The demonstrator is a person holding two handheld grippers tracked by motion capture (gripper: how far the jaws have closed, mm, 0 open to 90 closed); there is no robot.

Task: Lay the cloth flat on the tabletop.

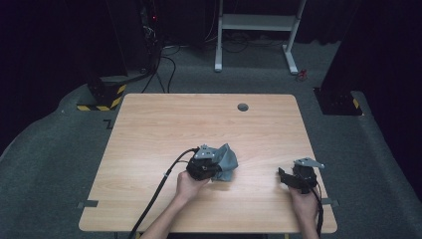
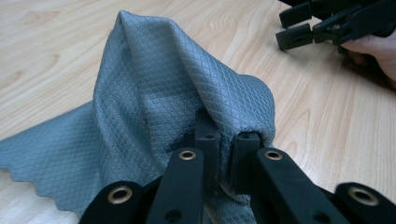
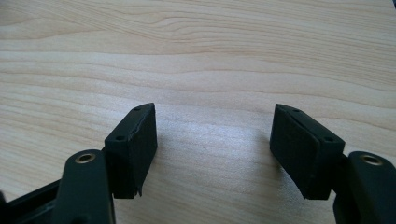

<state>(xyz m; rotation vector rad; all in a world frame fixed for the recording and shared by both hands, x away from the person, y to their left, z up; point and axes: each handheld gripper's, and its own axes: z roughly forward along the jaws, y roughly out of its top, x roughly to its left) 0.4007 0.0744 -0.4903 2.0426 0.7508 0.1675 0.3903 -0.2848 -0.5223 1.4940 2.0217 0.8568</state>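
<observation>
The left gripper [image 2: 224,140] has its jaws pinched together on a fold of the grey cloth [image 2: 154,102], and the cloth rises from that pinch in a peaked ridge, with the rest trailing down onto the bench [image 1: 149,129] on one side. From the high view the bundle [image 1: 226,162] sits near the middle of the bench, just ahead of the left hand [image 1: 189,185] and bunched against the gripper itself.

The right gripper [image 1: 284,177] rests well apart from the cloth, off to the right, its jaws standing wide with nothing but bare wood between them (the right gripper view shows this plainly). Its open mouth points leftward, toward the cloth.

So the cloth lies to the left of the idle gripper, and its loose, scalloped edge [image 2: 42,186] is on the side away from that gripper. I would judge that any second grasp has to cross that gap, or the left hand must carry the cloth rightward to meet it.
</observation>
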